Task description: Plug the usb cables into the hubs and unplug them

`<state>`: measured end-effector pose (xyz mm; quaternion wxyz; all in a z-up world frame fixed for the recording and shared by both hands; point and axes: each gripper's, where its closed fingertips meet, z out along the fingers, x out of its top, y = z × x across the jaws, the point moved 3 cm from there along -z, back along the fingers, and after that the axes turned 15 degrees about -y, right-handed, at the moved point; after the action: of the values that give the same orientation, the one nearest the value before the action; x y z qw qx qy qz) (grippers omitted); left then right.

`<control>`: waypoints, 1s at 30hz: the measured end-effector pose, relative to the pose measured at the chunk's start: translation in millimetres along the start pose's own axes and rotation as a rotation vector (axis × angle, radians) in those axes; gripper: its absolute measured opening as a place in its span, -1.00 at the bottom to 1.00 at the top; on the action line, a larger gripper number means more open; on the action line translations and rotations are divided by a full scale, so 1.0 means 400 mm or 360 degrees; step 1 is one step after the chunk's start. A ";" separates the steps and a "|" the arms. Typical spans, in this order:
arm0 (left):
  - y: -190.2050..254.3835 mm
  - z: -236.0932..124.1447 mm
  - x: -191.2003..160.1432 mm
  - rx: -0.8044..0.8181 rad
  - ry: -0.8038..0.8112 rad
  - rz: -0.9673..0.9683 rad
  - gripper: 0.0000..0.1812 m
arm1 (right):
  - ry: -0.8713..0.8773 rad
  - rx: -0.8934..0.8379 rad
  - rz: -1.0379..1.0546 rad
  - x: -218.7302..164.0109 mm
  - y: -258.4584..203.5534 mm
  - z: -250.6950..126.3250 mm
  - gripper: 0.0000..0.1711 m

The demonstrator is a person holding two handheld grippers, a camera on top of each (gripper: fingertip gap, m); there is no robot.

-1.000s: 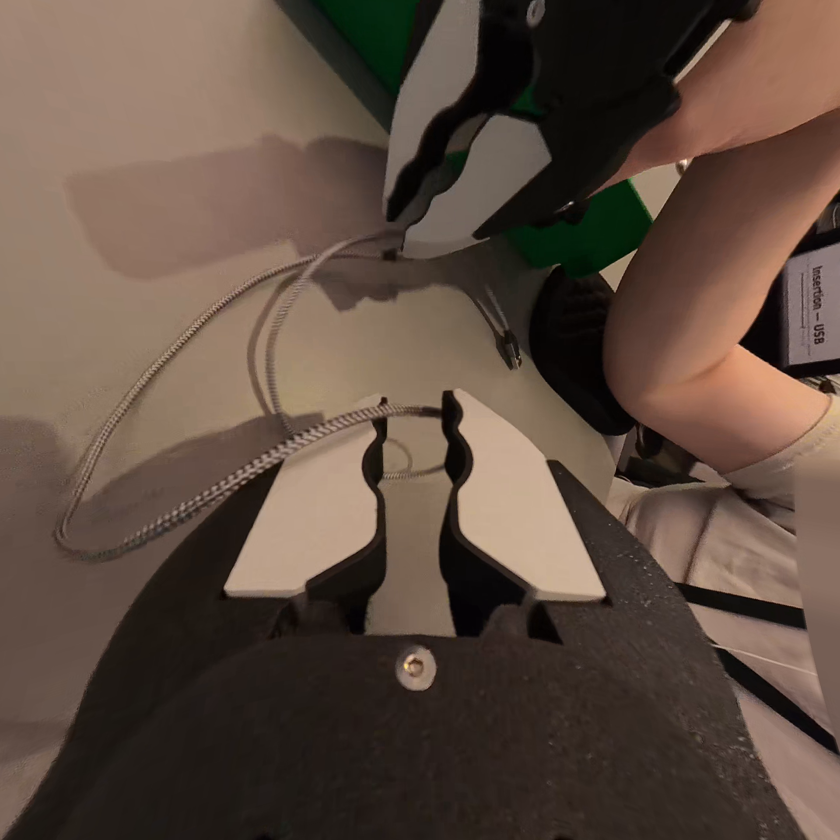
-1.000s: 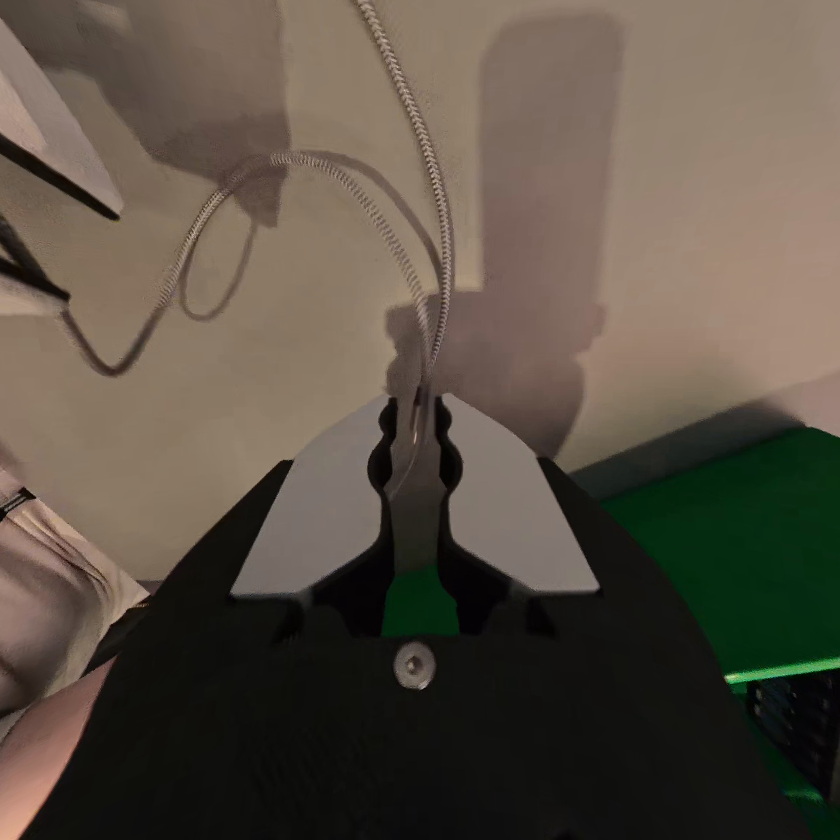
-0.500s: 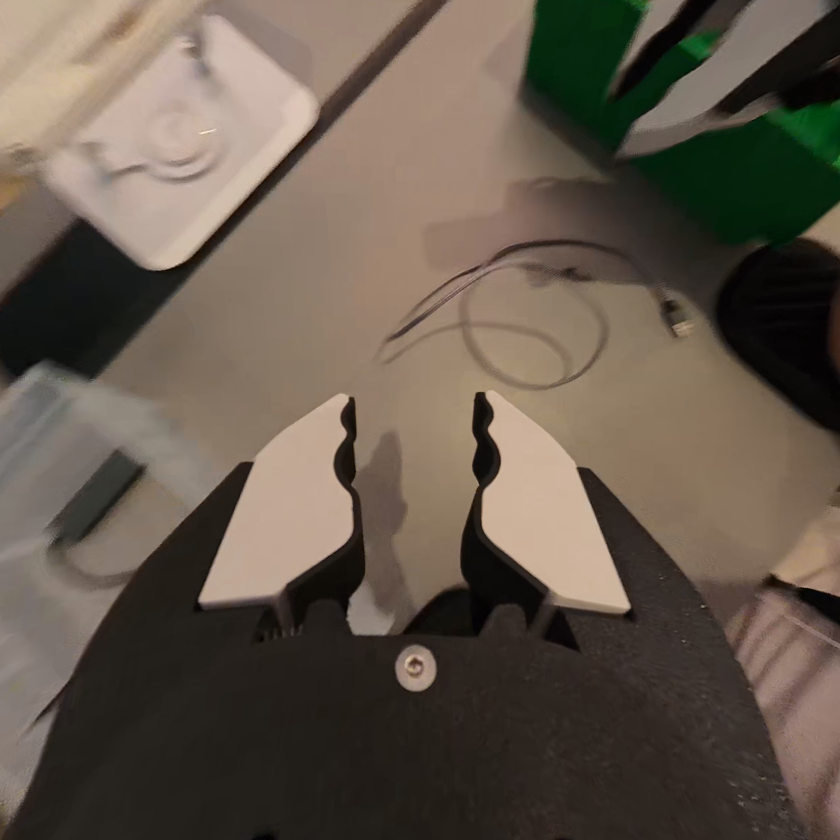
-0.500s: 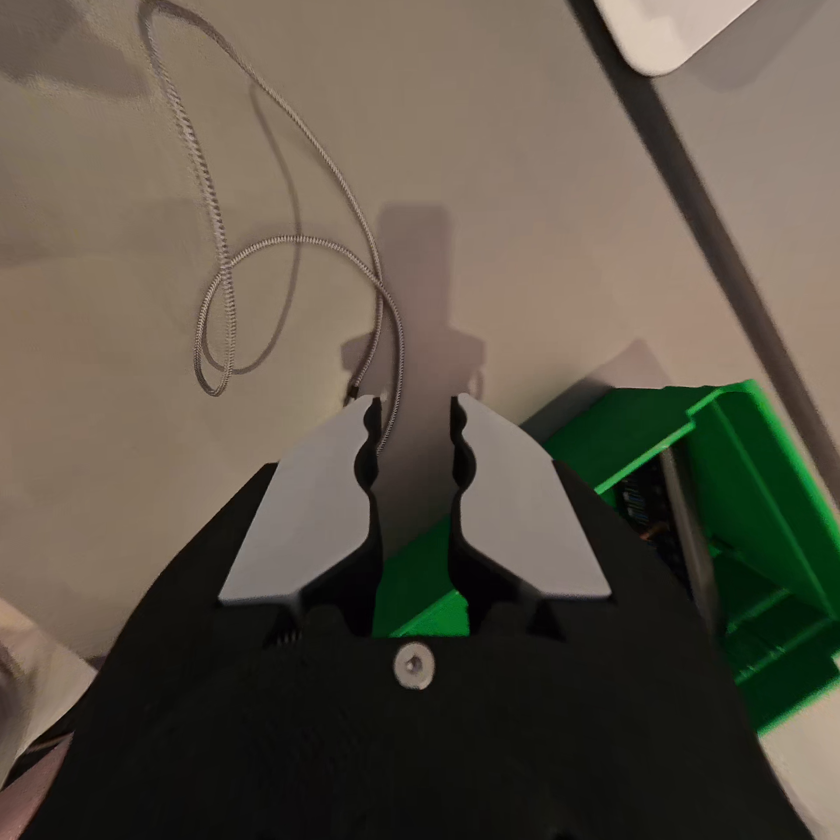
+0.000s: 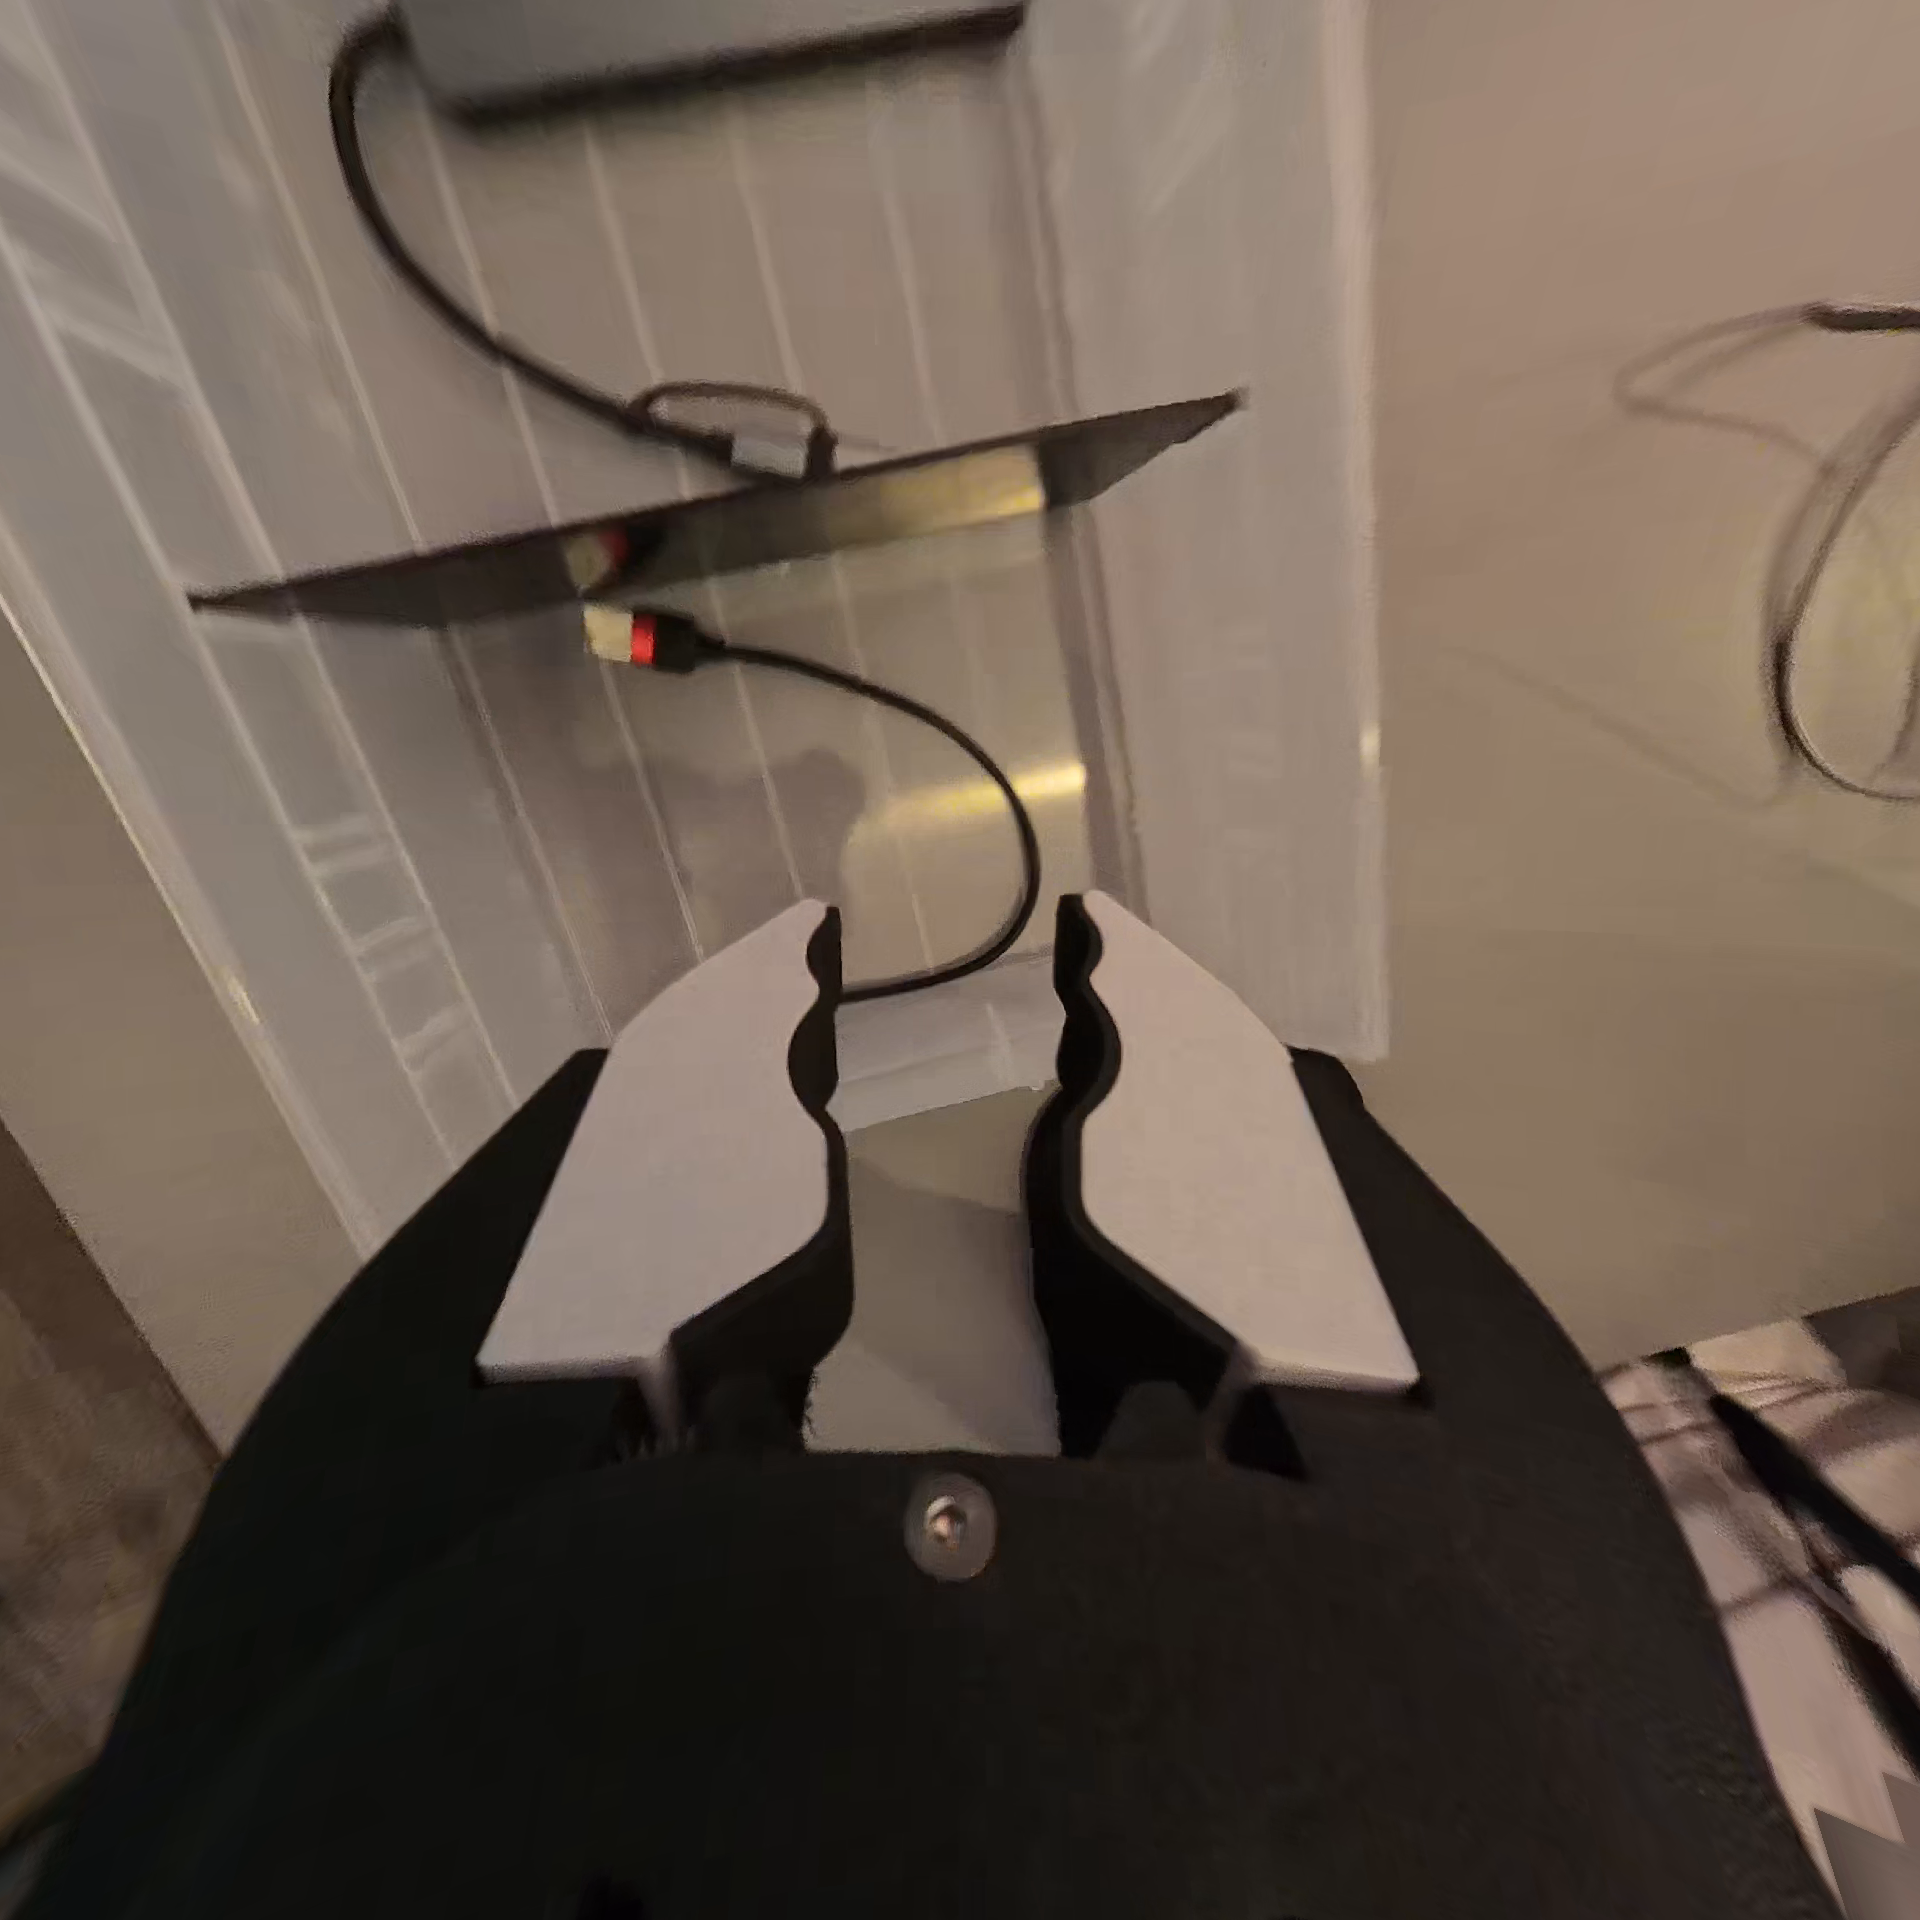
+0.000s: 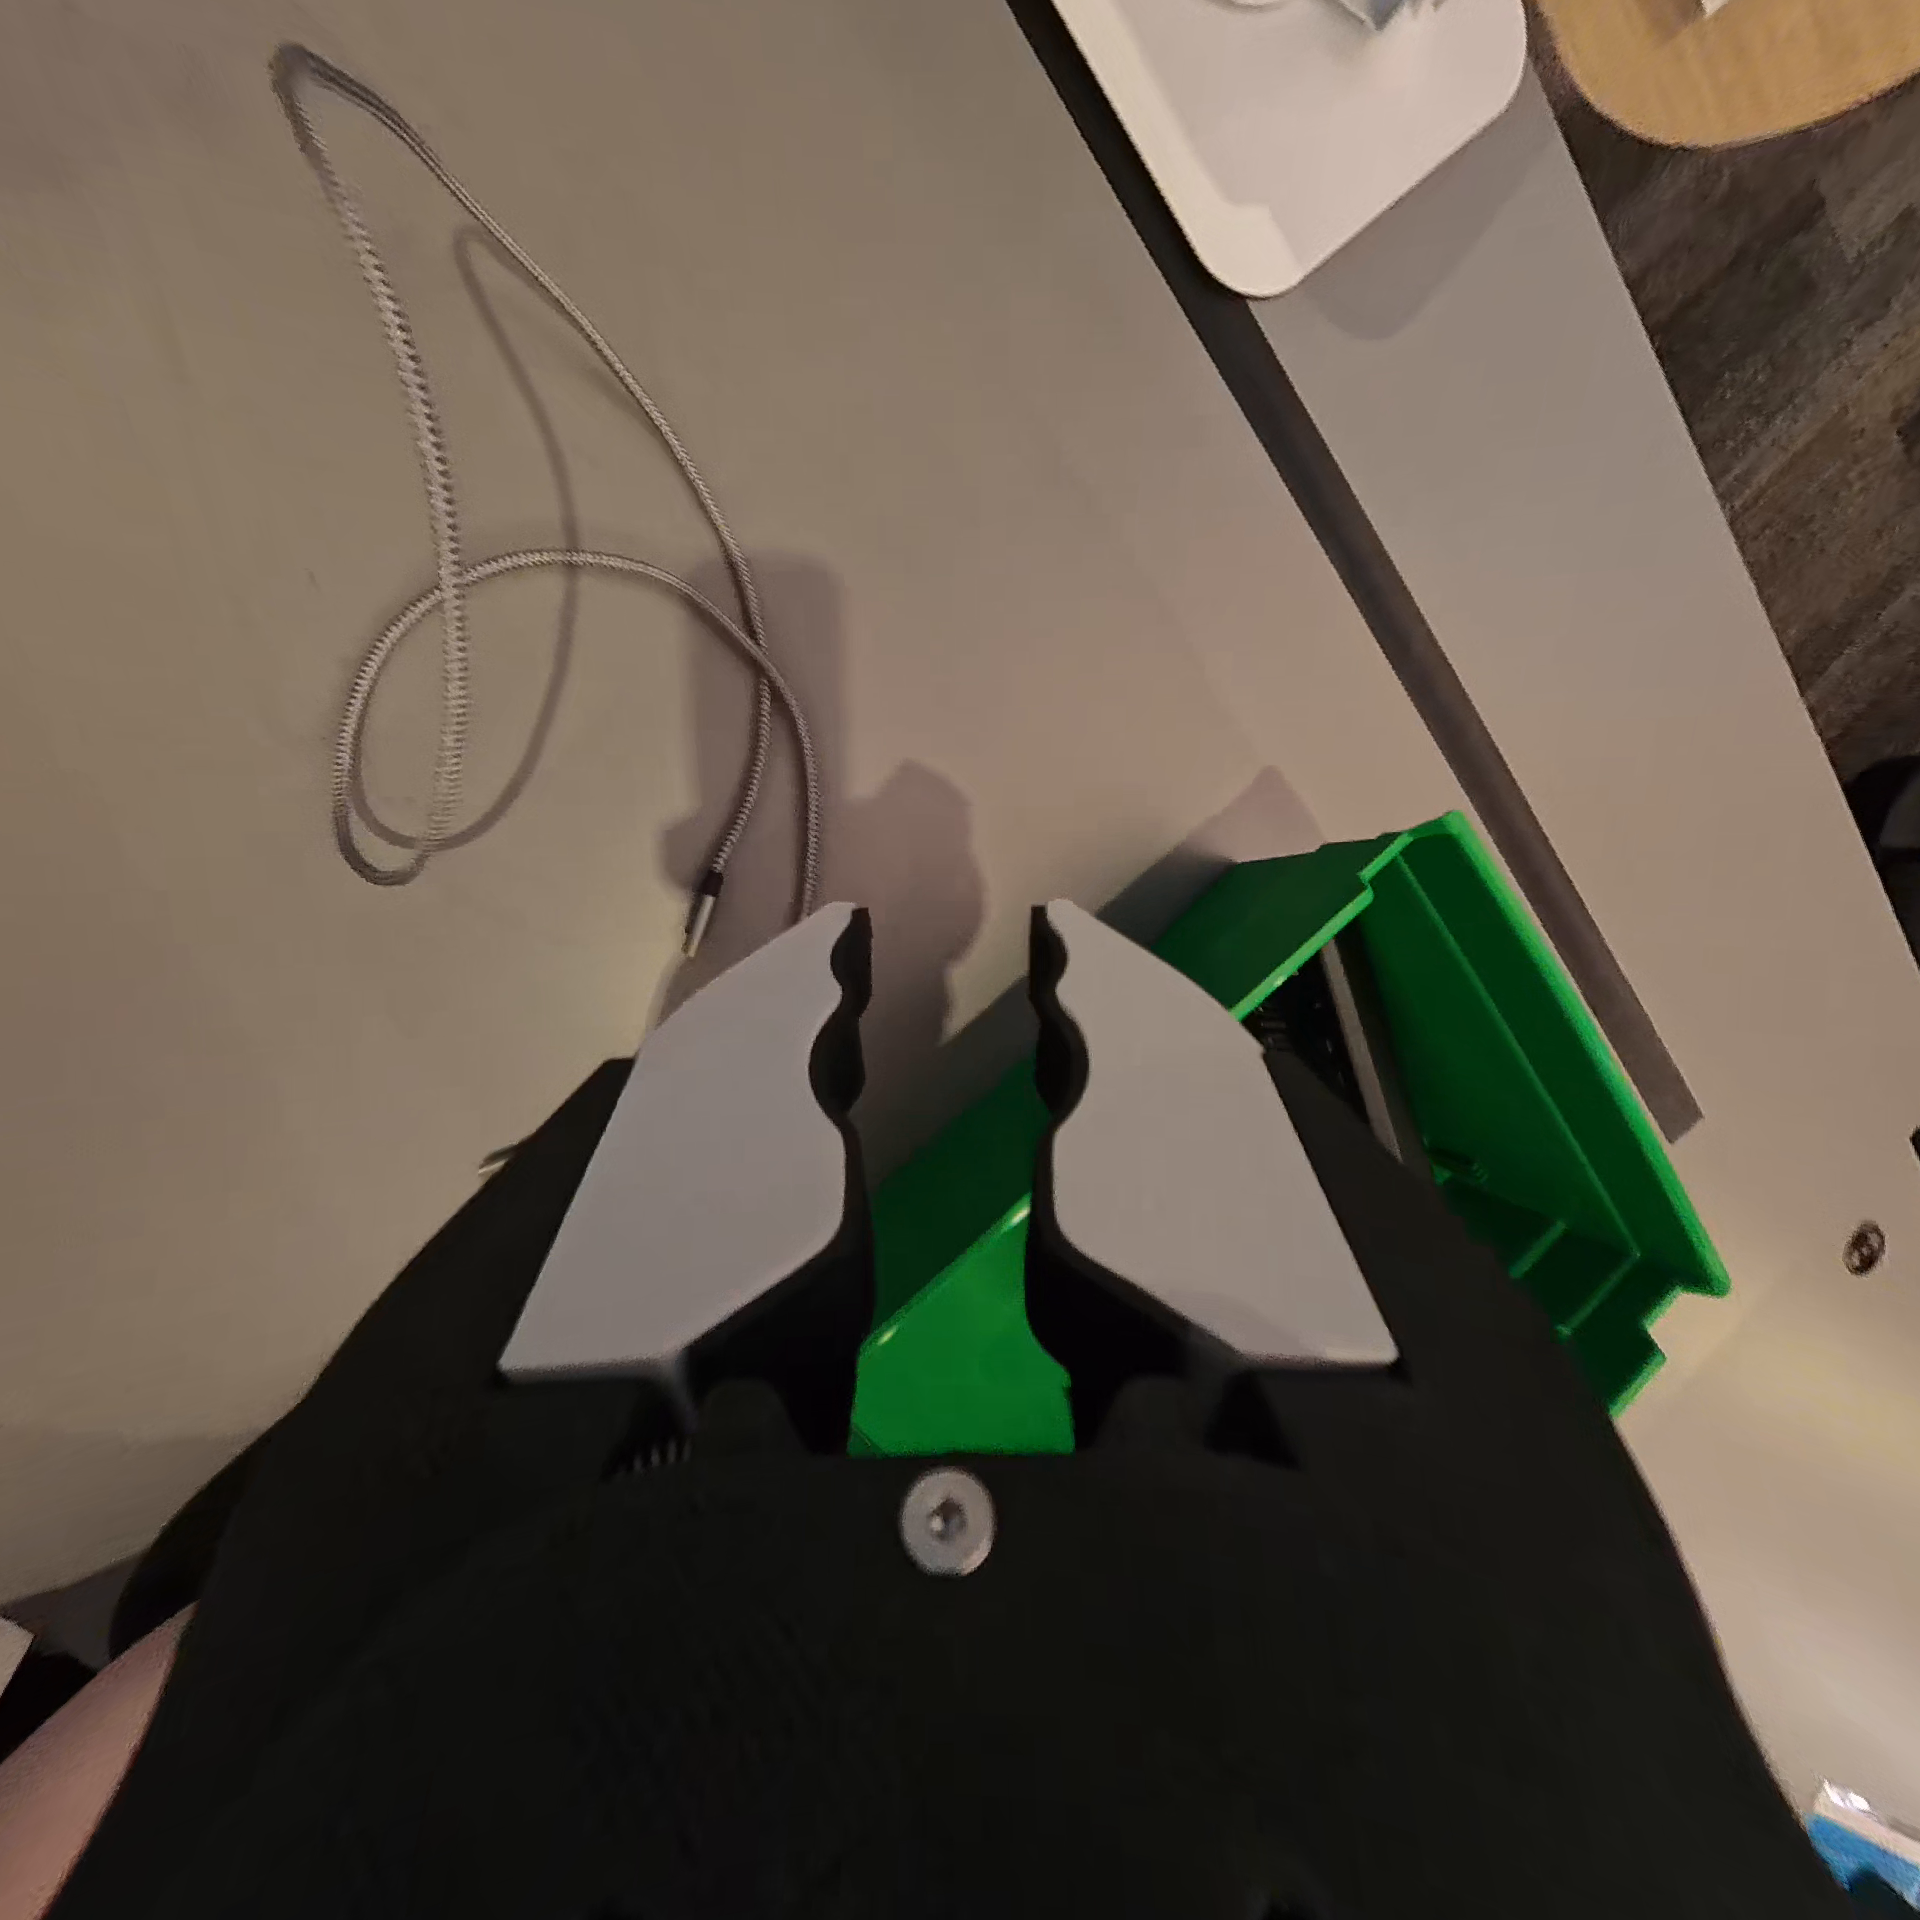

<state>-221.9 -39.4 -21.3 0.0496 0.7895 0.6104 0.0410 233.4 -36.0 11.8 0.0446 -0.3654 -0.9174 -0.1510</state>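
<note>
both tools are spread and hold nothing.

the left tool has swung over to a clear bin since a moment ago. in the bin lie a black cable with a red and silver plug and a grey hub farther back. the right tool hangs over a green holder on the surface. the braided cable it held a second ago now lies loose there. no writing can be read.
</note>
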 end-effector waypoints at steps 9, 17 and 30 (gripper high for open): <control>-0.032 0.090 0.063 -0.0157 -0.0122 -0.0267 -0.65 | -0.0054 -0.0044 0.0091 -0.032 0.043 0.011 -0.64; 0.023 0.190 0.039 -0.0145 -0.0517 -0.0104 -0.50 | -0.0039 -0.0049 0.0129 -0.052 0.062 0.004 -0.64; 0.021 0.264 0.050 0.0081 -0.0764 -0.0100 -0.66 | -0.0001 -0.0055 0.0161 -0.084 0.082 -0.013 -0.65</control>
<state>-195.5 -25.1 -125.0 0.1744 0.7583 0.6062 -0.1648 280.2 -36.9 18.2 0.0457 -0.4121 -0.8950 -0.1643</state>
